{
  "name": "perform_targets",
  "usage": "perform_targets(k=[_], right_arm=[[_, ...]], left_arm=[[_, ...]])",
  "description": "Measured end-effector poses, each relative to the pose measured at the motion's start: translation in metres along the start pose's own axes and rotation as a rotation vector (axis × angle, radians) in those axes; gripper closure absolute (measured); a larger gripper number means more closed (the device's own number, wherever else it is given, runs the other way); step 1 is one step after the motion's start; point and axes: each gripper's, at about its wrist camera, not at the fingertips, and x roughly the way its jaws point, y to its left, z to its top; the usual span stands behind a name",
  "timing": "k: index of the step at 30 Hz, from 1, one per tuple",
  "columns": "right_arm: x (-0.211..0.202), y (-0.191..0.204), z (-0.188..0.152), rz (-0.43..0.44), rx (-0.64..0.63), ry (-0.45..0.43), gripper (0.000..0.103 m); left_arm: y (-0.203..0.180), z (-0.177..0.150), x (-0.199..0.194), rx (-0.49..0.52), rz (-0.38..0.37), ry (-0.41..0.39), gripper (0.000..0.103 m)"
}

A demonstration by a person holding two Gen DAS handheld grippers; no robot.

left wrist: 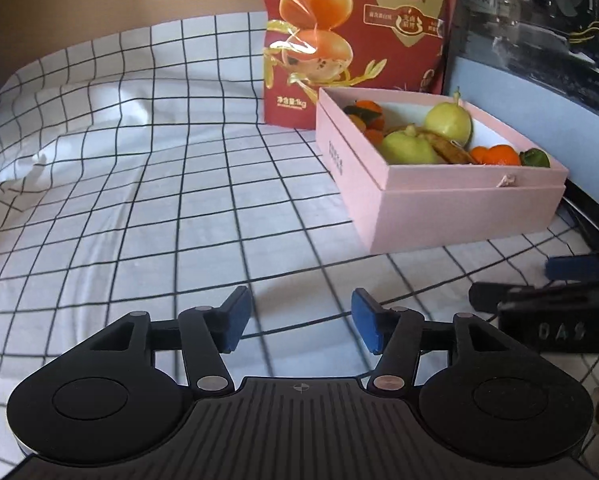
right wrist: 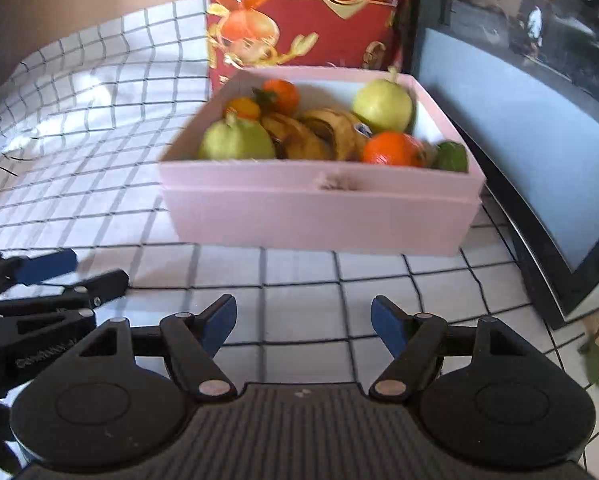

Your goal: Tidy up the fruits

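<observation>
**Bright daylight, fisheye warp, some motion blur**

Soft light is falling across the checked cloth (left wrist: 139, 184), w/ pale glare in the upper left of both views. Grid lines are bending hard toward the frame edges. In the right wrist view the pink box (right wrist: 319, 216) and fruit are smearing w/ motion blur; the left view is reading sharper.

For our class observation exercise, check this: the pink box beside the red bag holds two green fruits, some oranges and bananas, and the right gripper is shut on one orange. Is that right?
One detail is wrong. The right gripper is open and holds nothing, as the right wrist view shows. The rest stands: the pink box by the red bag holds two green fruits, oranges and bananas.
</observation>
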Motion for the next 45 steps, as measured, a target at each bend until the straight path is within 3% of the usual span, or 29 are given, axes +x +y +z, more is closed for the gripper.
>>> perform_targets(k=[4, 14, 45], right_arm=[[0.006, -0.012, -0.001, -0.011, 0.005, 0.008, 0.0], [0.014, -0.025, -0.007, 0.009, -0.015, -0.108, 0.0], [0.015, -0.026, -0.006, 0.018, -0.012, -0.108, 0.0]], left_arm=[[-0.012, -0.006, -0.002, -0.004, 0.022, -0.04, 0.042], [-0.02, -0.005, -0.001, -0.027, 0.051, -0.04, 0.041], [-0.019, -0.006, 0.0, -0.024, 0.05, -0.04, 0.041]])
